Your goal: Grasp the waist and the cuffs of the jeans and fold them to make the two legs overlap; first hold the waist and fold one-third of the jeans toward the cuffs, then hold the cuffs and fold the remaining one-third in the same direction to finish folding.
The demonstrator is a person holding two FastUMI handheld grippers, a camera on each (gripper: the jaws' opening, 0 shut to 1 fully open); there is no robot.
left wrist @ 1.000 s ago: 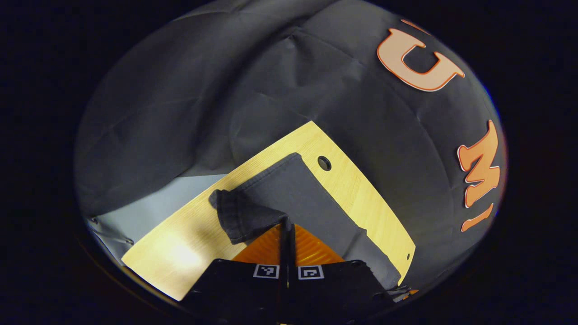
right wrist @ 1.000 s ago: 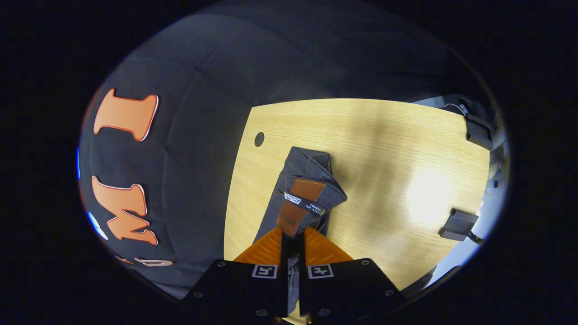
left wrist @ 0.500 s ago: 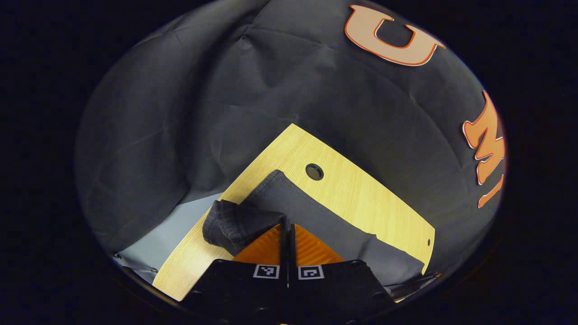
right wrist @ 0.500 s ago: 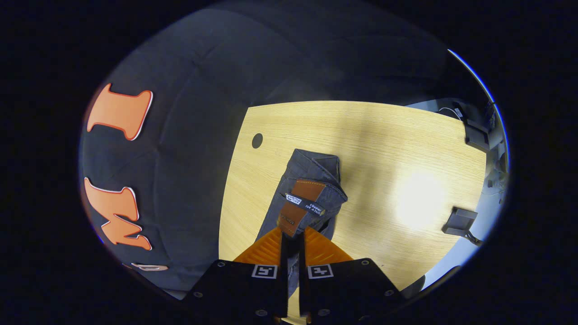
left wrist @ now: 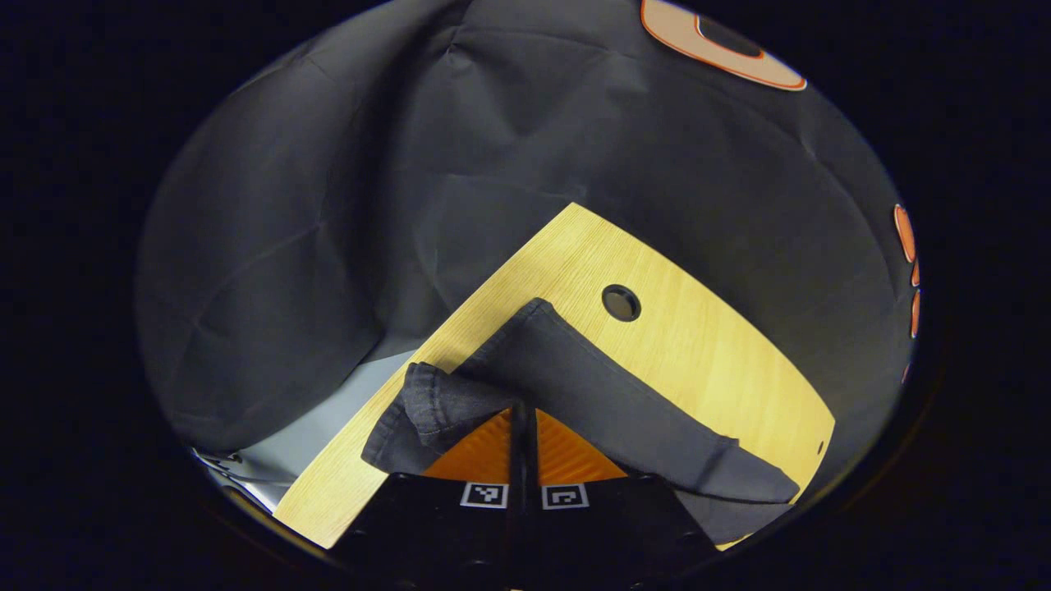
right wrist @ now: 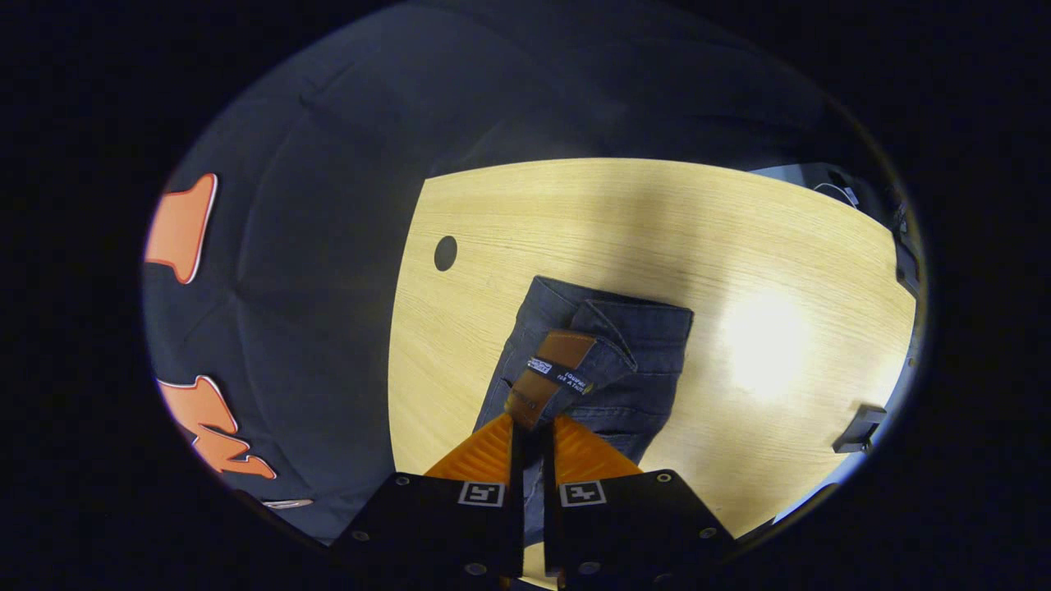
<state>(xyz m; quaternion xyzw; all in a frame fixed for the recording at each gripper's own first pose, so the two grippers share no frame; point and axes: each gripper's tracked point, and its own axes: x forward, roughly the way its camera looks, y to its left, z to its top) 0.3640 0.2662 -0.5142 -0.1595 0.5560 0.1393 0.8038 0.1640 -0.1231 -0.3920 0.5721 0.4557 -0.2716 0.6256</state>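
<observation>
A brown patch [right wrist: 552,369] on the jeans [right wrist: 608,361] carries stamped marks too small to read. A black strap [right wrist: 557,373] across it bears white lettering, also illegible. Square coded markers [right wrist: 481,493] sit on each gripper body.

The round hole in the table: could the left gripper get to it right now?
Probably not freely: the left gripper is shut on the jeans. The path to the hole looks open, though, with bare table around it.
</observation>
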